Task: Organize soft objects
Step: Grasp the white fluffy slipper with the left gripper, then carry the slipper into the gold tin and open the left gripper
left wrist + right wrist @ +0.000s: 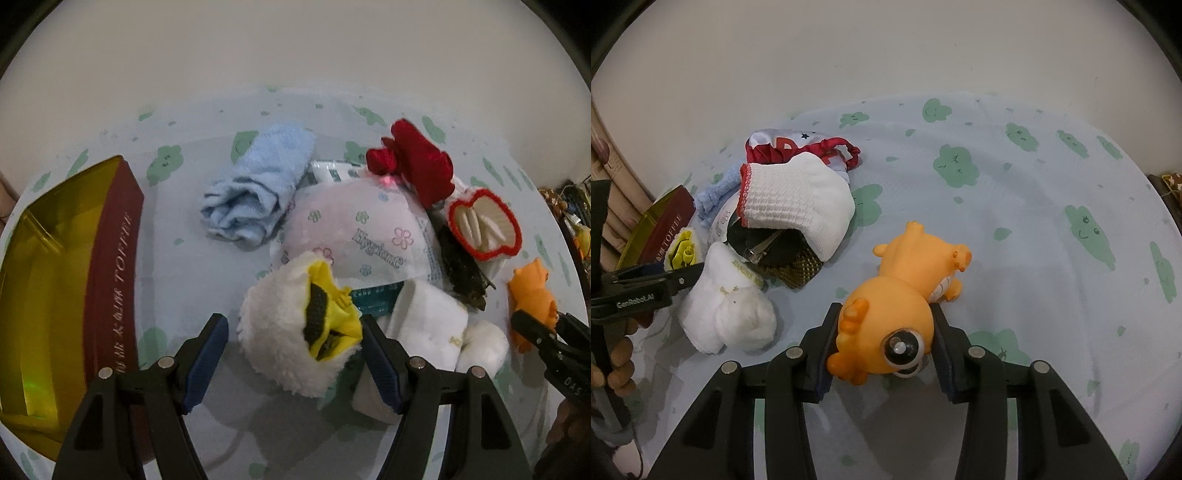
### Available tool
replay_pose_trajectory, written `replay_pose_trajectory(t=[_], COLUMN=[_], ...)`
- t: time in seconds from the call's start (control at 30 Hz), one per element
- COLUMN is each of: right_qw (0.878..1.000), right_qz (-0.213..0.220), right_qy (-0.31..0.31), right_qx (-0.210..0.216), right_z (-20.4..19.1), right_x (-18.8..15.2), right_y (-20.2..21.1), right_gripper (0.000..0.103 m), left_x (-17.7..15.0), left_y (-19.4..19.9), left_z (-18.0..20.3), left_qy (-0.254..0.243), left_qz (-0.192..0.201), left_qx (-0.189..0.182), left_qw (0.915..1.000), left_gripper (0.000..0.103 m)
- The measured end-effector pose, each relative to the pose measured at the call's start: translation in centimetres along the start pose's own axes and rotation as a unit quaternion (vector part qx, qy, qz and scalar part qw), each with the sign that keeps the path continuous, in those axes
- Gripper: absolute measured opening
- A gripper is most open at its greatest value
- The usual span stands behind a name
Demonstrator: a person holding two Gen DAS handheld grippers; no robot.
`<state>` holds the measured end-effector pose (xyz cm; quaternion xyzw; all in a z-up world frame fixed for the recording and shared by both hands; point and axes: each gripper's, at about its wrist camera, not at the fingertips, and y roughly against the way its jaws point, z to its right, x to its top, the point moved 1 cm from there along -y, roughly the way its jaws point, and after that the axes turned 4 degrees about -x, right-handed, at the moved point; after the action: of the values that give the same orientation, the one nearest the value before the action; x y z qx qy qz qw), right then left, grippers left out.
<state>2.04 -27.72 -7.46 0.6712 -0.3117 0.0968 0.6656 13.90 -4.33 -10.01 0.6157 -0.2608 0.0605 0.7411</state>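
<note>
Left gripper (293,360) straddles the fluffy white toy (291,332); right gripper (882,345) clamps the orange toy (886,325).

Toffee box (74,266) sits at 9 o'clock of the pile. Left jaws are parted, the right pad touching the toy's yellow face, the left pad clear: centre over the fleece before closing, avoiding the white sock (424,325) at 3 o'clock.

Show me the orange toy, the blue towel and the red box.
orange toy (886,325), right wrist view, on its head.
blue towel (258,184), left wrist view, on its folded middle.
red box (114,266), left wrist view, on its lettered side.
</note>
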Motion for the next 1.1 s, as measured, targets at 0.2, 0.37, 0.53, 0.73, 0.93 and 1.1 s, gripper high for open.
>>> replay_pose_trajectory(t=[0.2,0.37,0.53,0.73,0.93,1.1], right_qw=[1.000,1.000,1.000,1.000,1.000,1.000], right_qz=[-0.001,-0.001,-0.001,0.000,0.003,0.005], right_qy=[-0.003,-0.004,-0.004,-0.002,0.001,0.002], right_qx=[0.003,0.002,0.003,0.001,-0.002,-0.004], right_z=[0.0,0.0,0.0,0.0,-0.1,-0.1], right_x=[0.0,0.0,0.0,0.0,-0.1,-0.1], right_y=[0.0,-0.1,-0.1,0.0,0.0,0.1], right_gripper=[0.042,0.042,0.042,0.042,0.042,0.041], left_x=[-0.1,-0.5,-0.5,-0.2,-0.3,-0.4], left_y=[0.6,1.9,3.8,4.8,6.0,7.3], left_z=[0.4,1.2,0.8,-0.6,-2.3,-3.8], left_qy=[-0.019,-0.025,-0.019,0.001,0.010,0.025], left_qz=[0.009,0.023,0.037,0.050,0.066,0.077], left_qx=[0.011,0.007,0.008,0.040,0.071,0.082], left_qw=[0.9997,0.9994,0.9991,0.9979,0.9952,0.9934], left_gripper=[0.041,0.039,0.039,0.039,0.039,0.039])
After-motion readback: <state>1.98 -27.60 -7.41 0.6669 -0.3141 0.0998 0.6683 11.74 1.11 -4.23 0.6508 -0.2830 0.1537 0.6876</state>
